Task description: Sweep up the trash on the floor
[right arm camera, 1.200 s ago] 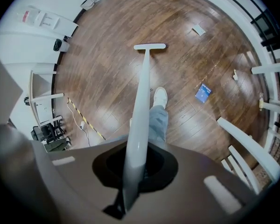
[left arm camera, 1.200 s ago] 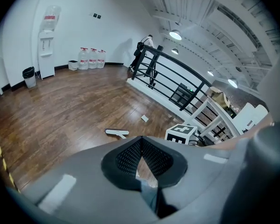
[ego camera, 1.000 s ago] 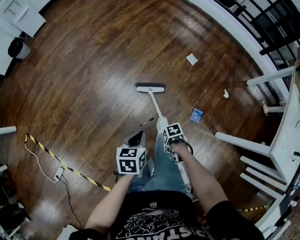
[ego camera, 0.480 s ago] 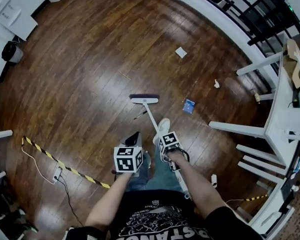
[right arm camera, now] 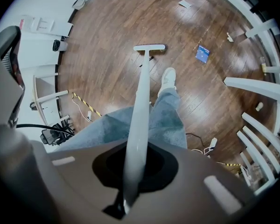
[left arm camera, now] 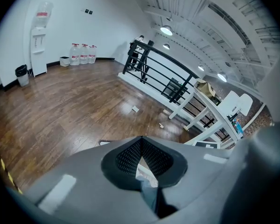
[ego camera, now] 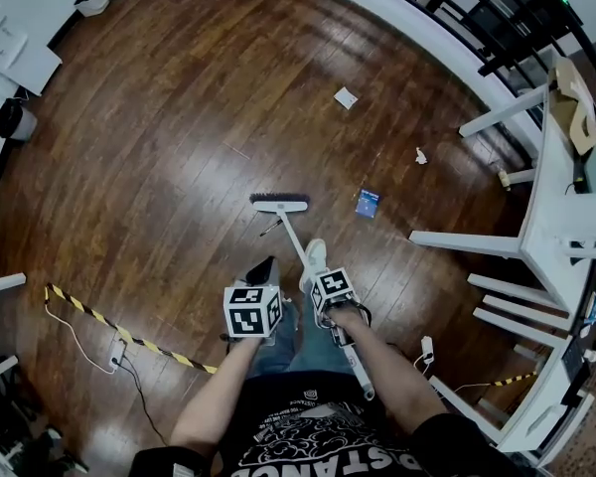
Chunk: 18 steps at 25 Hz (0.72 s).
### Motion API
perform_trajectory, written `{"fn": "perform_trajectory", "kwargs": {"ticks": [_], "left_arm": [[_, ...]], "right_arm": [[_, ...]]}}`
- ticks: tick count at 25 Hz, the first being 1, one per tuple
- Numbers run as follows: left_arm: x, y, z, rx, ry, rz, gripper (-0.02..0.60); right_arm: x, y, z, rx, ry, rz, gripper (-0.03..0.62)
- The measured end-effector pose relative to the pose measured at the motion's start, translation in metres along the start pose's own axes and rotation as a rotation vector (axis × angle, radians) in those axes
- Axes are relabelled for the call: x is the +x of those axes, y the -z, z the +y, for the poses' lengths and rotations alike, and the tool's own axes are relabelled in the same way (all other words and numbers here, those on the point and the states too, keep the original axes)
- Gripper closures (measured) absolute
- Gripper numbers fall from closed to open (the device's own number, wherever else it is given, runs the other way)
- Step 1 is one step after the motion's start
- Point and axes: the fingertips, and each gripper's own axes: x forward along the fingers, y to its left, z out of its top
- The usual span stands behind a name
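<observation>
**Head view.** The broom point(ego camera: 293, 229) is held by its handle in the right gripper point(ego camera: 330, 288). Its head is set on the floor point(ego camera: 159, 137), just ahead of a white shoe point(ego camera: 313, 256). A thin dark stick point(ego camera: 270, 228) lies just beside the head. A blue packet point(ego camera: 368, 203) is seen near it on the right. A white scrap point(ego camera: 420, 155) and a square paper point(ego camera: 347, 97) lie farther off, toward the railing point(ego camera: 497, 13). Wide bare boards are left ahead and to the left, as far as a bin point(ego camera: 13, 119). The right side is hemmed in by the legs of a white table point(ego camera: 566, 217). Striped tape point(ego camera: 129, 338) is laid across the floor at the rear left. The left gripper point(ego camera: 264, 268) is carried beside the right one, apart from the broom.

**Left gripper view.** The left gripper point(left arm camera: 140, 141) is seen with its jaws brought together at the tips, and nothing is gripped. The ceiling and a lamp point(left arm camera: 166, 30) are shown in this view alone. The paper point(left arm camera: 135, 108) and scrap point(left arm camera: 161, 125) are seen low on the floor before the railing point(left arm camera: 154, 64). Open boards run left to the bin point(left arm camera: 21, 74).

**Right gripper view.** The right gripper point(right arm camera: 133, 164) is shown clamped on the handle, a grip that is masked by the marker cube in the head view. The broom point(right arm camera: 141, 101) is seen along its whole length. The stick point(right arm camera: 143, 64) lies by its head, the packet point(right arm camera: 202, 53) lies apart to the right, and the shoe point(right arm camera: 168, 76) lies between them.
</observation>
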Motion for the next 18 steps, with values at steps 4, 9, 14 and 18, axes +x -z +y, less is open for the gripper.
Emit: {"fn": "perform_trajectory", "kwargs": {"ticks": [4,9,14,18], "left_arm": [[0.002,-0.01,-0.006,0.012,0.011,-0.011,0.581],[0.007,-0.027,-0.019,0.034,0.033,-0.028,0.581],[0.022,-0.057,-0.045,0.081,0.065,-0.058,0.581],[0.043,-0.091,-0.073,0.133,0.099,-0.068,0.581]], "right_arm": [[-0.011,0.006,0.0,0.002,-0.017,-0.037,0.594],[-0.042,-0.001,0.002,0.022,-0.068,-0.144,0.594],[-0.087,-0.038,-0.001,0.049,-0.096,-0.29,0.594],[-0.129,-0.077,-0.009,0.098,-0.149,-0.397,0.594]]}}
